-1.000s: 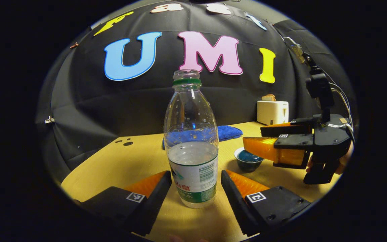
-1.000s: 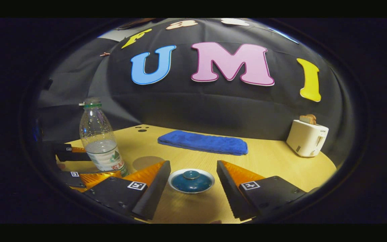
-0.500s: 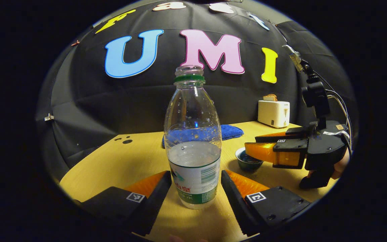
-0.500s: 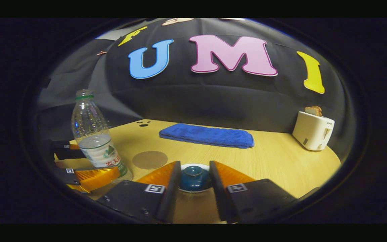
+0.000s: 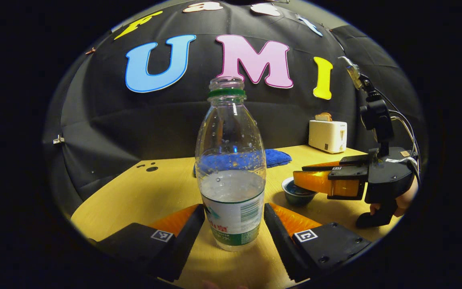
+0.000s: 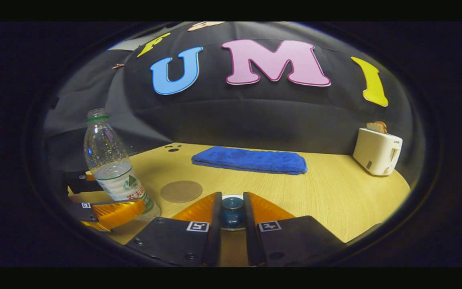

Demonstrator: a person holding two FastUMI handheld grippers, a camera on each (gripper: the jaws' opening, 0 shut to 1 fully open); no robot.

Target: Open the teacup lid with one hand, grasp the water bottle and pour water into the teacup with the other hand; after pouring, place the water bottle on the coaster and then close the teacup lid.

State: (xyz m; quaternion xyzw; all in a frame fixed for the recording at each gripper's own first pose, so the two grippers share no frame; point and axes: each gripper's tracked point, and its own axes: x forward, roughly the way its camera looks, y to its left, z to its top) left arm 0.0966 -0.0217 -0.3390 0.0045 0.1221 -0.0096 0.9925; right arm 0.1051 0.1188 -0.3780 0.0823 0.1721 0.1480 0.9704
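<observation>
Right gripper (image 6: 231, 224) has its two fingers drawn in against the knob of the teacup lid (image 6: 232, 208), one on each side, and the lid sits on the teacup (image 5: 297, 192) on the table (image 6: 335, 192). Ahead and to its left lies the round coaster (image 6: 181, 191); straight ahead, a blue towel (image 6: 250, 159); far ahead to the right, a toaster (image 6: 377, 151). Left gripper (image 5: 233, 224) stands spread wide, the uncapped water bottle (image 5: 231, 168) upright between its fingers with a gap on each side.
</observation>
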